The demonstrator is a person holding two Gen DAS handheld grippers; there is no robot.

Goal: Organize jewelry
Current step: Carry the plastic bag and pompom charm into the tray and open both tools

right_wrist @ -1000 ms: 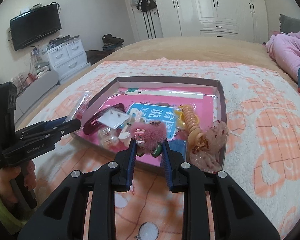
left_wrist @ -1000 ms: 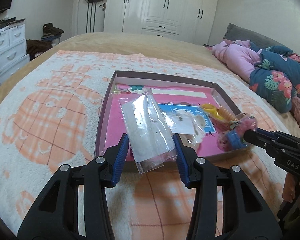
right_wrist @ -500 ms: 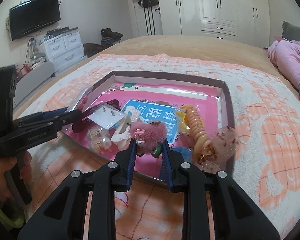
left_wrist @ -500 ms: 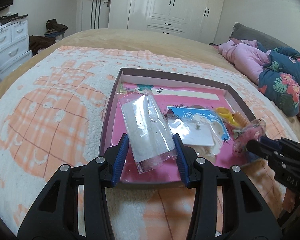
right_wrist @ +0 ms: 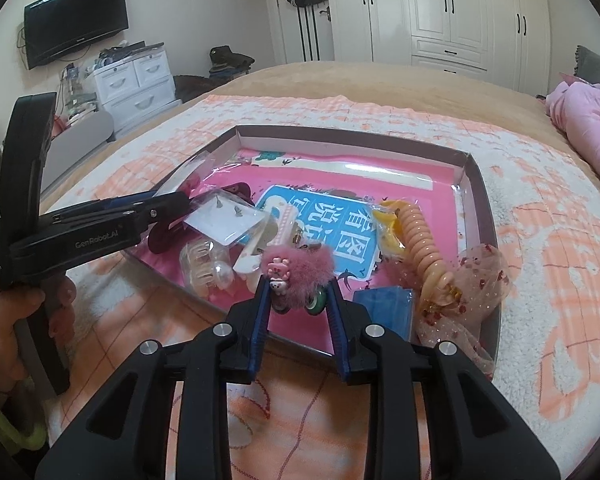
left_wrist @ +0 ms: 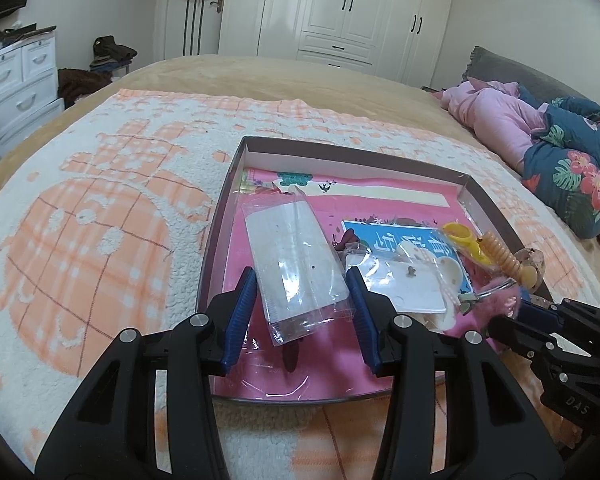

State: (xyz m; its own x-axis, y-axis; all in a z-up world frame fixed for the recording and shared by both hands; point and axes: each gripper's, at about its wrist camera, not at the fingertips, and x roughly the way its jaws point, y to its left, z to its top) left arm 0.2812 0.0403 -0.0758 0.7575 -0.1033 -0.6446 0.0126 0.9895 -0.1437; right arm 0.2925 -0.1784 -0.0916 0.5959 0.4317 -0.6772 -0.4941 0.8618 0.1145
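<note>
Right hand-held gripper (right_wrist: 298, 294) – jaws opening around fluffy pink hair clip (right_wrist: 300, 270), over near edge of shallow brown-rimmed tray (right_wrist: 474, 184). Left hand-held gripper (left_wrist: 302, 300) clamps clear plastic packet (left_wrist: 296, 264), long axis pointing away – over tray's left side.

One tray (right_wrist: 476, 184), two grippers: left (left_wrist: 302, 300), right (right_wrist: 298, 300). In the tray: one clear plastic bag (left_wrist: 296, 264), one fluffy pink hair clip (right_wrist: 300, 270), one coil hair tie (right_wrist: 420, 240). One earring card (right_wrist: 224, 222), centre left of frame.
</note>
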